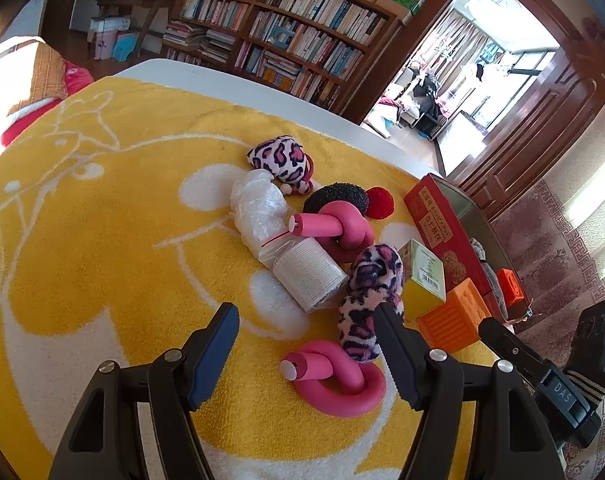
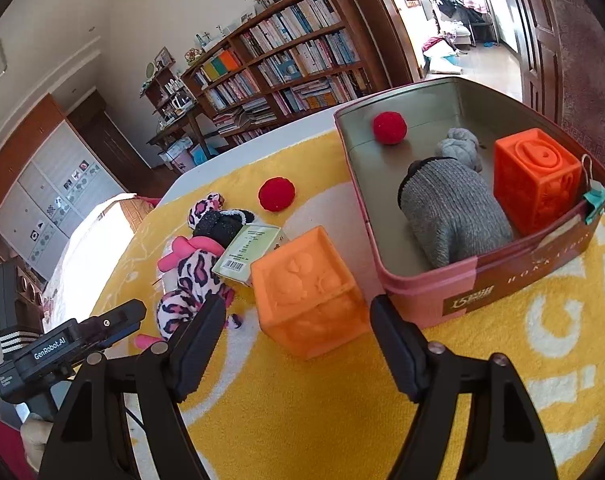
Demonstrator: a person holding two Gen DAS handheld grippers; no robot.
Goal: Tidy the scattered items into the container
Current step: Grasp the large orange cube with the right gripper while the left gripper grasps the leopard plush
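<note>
We are partway through. The tin [image 2: 422, 292], at right of the right wrist view, already holds a red ball [image 2: 389, 128], a grey knit bundle [image 2: 454, 212] and an orange cube [image 2: 536, 178]. Left out on the yellow towel [image 1: 102, 240] — another orange cube [image 2: 308, 292], pink knotted tubes [image 1: 334, 380], leopard plush pieces [image 1: 366, 304], a small box [image 1: 422, 276], a second ball [image 2: 276, 194]. Both left tongs [image 1: 306, 356] and right tongs [image 2: 298, 344] hang released, grasping nothing.

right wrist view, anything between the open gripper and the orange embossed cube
Nothing: only bare yellow towel lies between the right gripper and the orange embossed cube, in the right wrist view.
</note>
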